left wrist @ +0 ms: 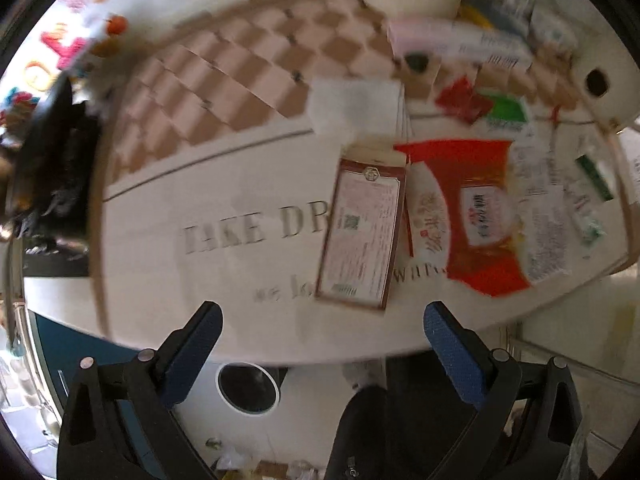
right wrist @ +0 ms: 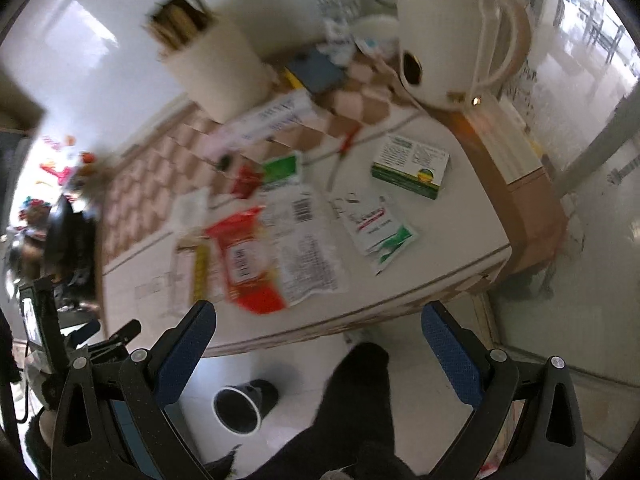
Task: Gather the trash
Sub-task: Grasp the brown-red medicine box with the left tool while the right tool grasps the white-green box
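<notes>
- Left tongs hang released at 6 o'clock of their view, blue pads wide apart with nothing between, over the table's near edge.
- Right tongs are likewise spread and empty, above the table's edge.
- On the floor below, a dark bin with a white rim stands at 7 o'clock in the right view, beside a dark trouser leg.
- The table is white with grey lettering; its far part carries a pink-and-brown check pattern.
- Trash lies flat on it: a brown-bordered card nearest the left tongs, touching a red wrapper at its 3 o'clock.
- Past the wrapper, printed white packets overlap; a green-and-white sachet lies at 1 o'clock in the right view.
- A green box sits apart, further out.
- Small red scrap and green scrap lie touching near the checks.
- Farthest, a white kettle and a white cup holding sticks.
</notes>
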Motion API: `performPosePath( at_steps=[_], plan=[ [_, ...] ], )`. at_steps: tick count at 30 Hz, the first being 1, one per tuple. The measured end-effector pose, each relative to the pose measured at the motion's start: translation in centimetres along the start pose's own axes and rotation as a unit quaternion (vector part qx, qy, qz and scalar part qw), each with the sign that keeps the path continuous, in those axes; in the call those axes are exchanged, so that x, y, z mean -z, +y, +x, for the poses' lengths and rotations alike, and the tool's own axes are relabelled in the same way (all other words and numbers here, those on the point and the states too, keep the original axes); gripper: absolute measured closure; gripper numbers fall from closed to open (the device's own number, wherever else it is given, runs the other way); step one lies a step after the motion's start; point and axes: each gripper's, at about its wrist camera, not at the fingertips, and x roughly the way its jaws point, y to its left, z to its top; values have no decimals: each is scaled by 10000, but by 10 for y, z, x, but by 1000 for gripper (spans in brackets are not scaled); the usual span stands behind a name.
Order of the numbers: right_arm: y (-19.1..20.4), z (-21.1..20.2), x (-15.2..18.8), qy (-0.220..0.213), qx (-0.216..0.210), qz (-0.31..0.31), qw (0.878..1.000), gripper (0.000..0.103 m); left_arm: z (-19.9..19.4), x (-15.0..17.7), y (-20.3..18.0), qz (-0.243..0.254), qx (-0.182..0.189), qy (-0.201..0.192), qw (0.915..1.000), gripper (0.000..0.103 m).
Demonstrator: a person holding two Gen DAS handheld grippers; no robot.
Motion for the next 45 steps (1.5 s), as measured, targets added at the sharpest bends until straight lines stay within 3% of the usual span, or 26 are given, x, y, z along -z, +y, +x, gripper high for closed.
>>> performPosePath(
  at_steps=[3, 5, 9, 13, 15, 18, 22, 24, 27, 30, 33, 36, 40, 42, 45],
  plan=[
    [-15, 44, -31, 331, 249, 11, 9991, 0, 31, -19, -11, 33, 15, 302, 9995, 16],
    [-26, 73, -50, 552, 499, -40, 9972, 0, 48, -28, -17, 16, 57, 485, 9988, 18],
    [-40, 109, -73, 871, 834, -164, 9926, 0, 72, -32, -22, -41, 61, 751, 9971, 44],
    [-45, 145, -96, 1105, 1249, -555, 9844, 0, 70, -26, -17, -451, -118, 628, 9969, 45],
    [-44, 160, -107, 1192, 1600, -888, 9759, 0, 66, -18, -10, -899, -362, 580, 9936, 45],
    [-39, 183, -121, 1286, 2064, -1553, 9575, 0, 69, -5, -5, -1394, -435, 545, 9878, 45],
    [-40, 213, -134, 1456, 2340, -2090, 9383, 0, 83, 5, -7, -1512, -548, 570, 9853, 44],
    [-46, 225, -138, 1616, 2355, -2061, 9359, 1, 83, 8, -6, -1572, -488, 599, 9845, 43],
    [-59, 228, -151, 1686, 2042, -1512, 9524, 6, 86, 8, -3, -1716, -397, 635, 9823, 41],
    [-75, 218, -167, 1932, 910, -423, 9760, 6, 91, 8, -2, -1756, -366, 681, 9814, 41],
    [-84, 210, -181, 1974, 331, 27, 9798, 6, 90, 0, 4, -1760, -349, 713, 9812, 40],
    [-76, 209, -184, 1728, 827, -722, 9788, 4, 92, 1, 7, -1694, -423, 704, 9821, 40],
    [-57, 226, -170, 1809, 1738, -2076, 9455, 4, 89, -17, -21, -1501, -749, 665, 9836, 40],
    [-56, 238, -165, 1809, 2021, -2316, 9342, 4, 92, -19, -21, -1476, -841, 639, 9834, 40],
    [-63, 250, -168, 1609, 2220, -2113, 9382, 9, 96, -21, -12, -1602, -805, 645, 9817, 40]
  ],
)
